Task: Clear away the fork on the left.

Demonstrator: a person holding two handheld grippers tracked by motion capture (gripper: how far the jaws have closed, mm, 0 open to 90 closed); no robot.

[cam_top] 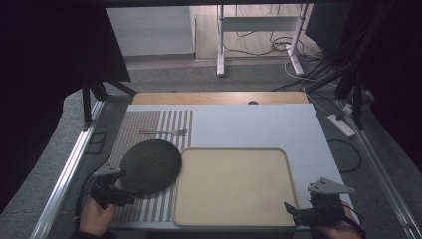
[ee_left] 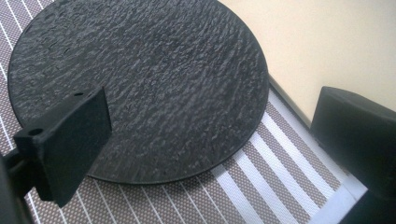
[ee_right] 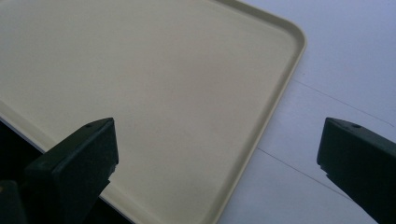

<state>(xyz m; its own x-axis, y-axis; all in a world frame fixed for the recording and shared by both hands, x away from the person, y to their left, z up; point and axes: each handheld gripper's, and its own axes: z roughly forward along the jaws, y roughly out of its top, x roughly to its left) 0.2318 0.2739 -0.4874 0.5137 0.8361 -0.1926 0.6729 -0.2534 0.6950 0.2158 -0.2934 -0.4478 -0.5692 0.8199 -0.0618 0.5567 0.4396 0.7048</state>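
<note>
A round black textured plate [cam_top: 151, 165] [ee_left: 140, 84] lies on a striped placemat [cam_top: 149, 124] [ee_left: 261, 177], its right edge reaching the beige tray [cam_top: 234, 186] [ee_left: 317, 42] [ee_right: 154, 88]. A fork [cam_top: 164, 133] rests on the mat behind the plate. My left gripper [cam_top: 122, 196] [ee_left: 210, 144] is open at the plate's near left rim, jaws wide with nothing between them. At the tray's near right corner my right gripper [cam_top: 293, 211] [ee_right: 217, 163] stands open, one jaw over the tray, the other over the white table.
The white table top [cam_top: 259, 124] [ee_right: 336, 60] extends behind and to the right of the tray. A wooden strip [cam_top: 219, 97] borders its far edge. Metal rails run along both sides, and cables with a power strip [cam_top: 341, 125] lie on the floor to the right.
</note>
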